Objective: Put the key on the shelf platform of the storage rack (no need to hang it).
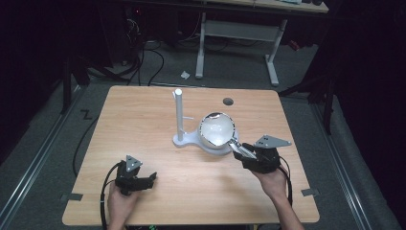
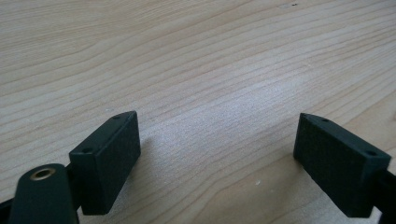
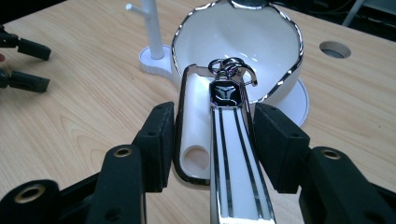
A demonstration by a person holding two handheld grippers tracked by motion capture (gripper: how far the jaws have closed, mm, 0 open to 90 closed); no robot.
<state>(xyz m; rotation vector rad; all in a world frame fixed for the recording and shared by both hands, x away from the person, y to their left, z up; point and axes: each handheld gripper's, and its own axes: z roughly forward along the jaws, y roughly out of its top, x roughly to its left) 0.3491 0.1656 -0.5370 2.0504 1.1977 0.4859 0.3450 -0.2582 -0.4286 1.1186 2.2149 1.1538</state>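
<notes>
Right hand-held gripper (image 3: 210,140) pinching white cup's handle (image 3: 219,140) beside the stand (image 1: 179,120); left hand-held gripper (image 2: 217,158) spread over bare worktop (image 2: 196,70).

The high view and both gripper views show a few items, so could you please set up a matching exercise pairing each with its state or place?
Things:
1. Left hand-held gripper
2. Right hand-held gripper
3. White post
4. Round hole

States or places:
A. Upright beside the cup
B. Shut on the cup's handle
C. Open over bare table
D. In the tabletop, far side

Pairs: 1-C, 2-B, 3-A, 4-D
</notes>
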